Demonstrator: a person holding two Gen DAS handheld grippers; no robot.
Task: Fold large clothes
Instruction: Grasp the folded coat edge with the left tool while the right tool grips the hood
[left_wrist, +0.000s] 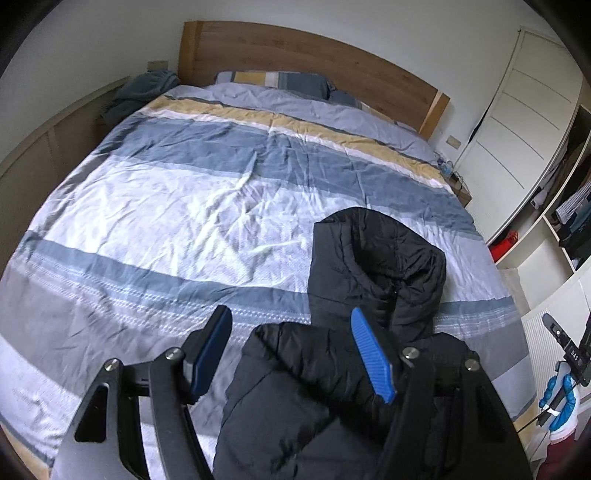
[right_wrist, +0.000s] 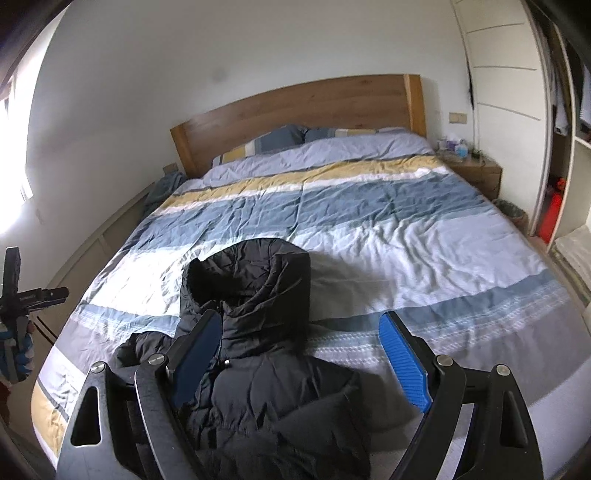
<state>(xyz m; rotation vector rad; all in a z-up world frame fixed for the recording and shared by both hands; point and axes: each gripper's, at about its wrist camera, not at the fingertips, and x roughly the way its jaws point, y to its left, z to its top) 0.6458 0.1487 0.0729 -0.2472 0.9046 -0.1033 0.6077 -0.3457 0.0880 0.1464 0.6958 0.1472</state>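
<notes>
1. Lying near the foot of the bed (left_wrist: 155, 206), the black puffer jacket (left_wrist: 332, 376) is spread on the striped duvet (right_wrist: 388, 229), its hood (right_wrist: 251, 273) pointing toward the wooden headboard (right_wrist: 303, 107).
2. Your left tongs (left_wrist: 295, 354) are spread wide and hold nothing; their right blue finger hangs over the jacket's shoulder near the collar, and the left finger is over the bare duvet beside the jacket. Whether either finger touches the fabric cannot be told.
3. Your right tongs (right_wrist: 310, 365) are also spread wide and empty; the left finger is over the jacket's collar area, the right finger over the duvet just beside the jacket.
4. From the right wrist view, the jacket body fills the space between the two fingers, with one sleeve (right_wrist: 140, 347) bunched at its left side.
5. Striped pillows (right_wrist: 266, 142) sit against the headboard, well apart from the jacket.
6. A white wardrobe (left_wrist: 517, 122) stands on the bed's right, and a wooden nightstand (right_wrist: 476, 173) sits beside the headboard.
</notes>
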